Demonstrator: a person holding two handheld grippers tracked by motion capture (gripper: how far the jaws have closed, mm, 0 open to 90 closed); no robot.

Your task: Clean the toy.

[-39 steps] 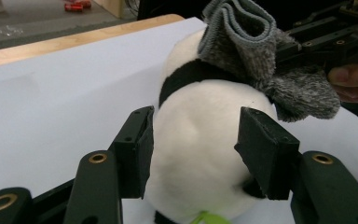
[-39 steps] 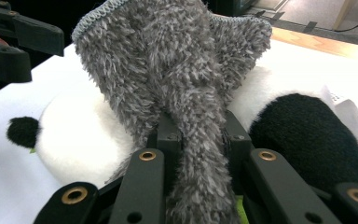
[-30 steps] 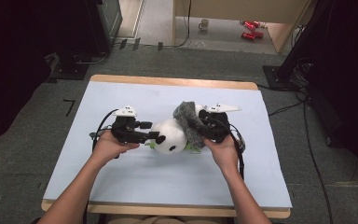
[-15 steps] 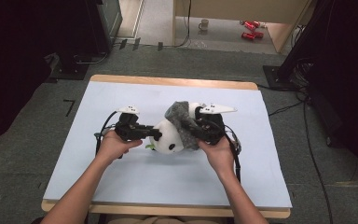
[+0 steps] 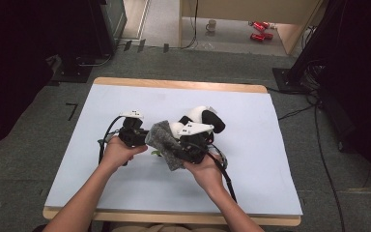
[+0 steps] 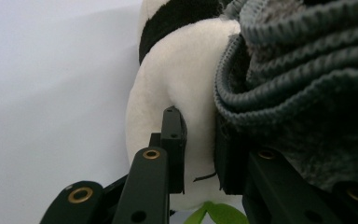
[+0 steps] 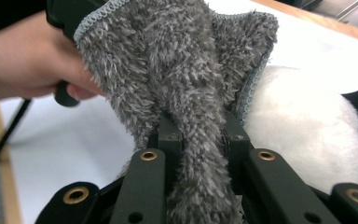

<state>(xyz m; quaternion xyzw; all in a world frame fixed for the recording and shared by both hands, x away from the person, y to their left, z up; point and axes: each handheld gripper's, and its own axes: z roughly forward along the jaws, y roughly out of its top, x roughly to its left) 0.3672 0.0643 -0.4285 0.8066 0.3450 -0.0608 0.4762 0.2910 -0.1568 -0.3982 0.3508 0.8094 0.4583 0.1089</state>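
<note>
Panda plush [image 5: 200, 118] and grey cloth [image 5: 166, 145], mid-table [image 5: 270, 159].
Left gripper [image 6: 200, 154] fingers clamp the plush; right gripper [image 7: 198, 135] fingers clamp the cloth draped against it.

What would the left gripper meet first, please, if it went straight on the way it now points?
The panda toy already pinched in the left gripper; it would press deeper into that white plush, with the grey cloth close alongside.

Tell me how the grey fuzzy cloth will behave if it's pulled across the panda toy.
The grey fuzzy cloth is likely floppy: it folds and bunches between the right gripper fingers. Its shaggy pile will probably drag on the plush panda toy rather than slide. It looks light.
</note>
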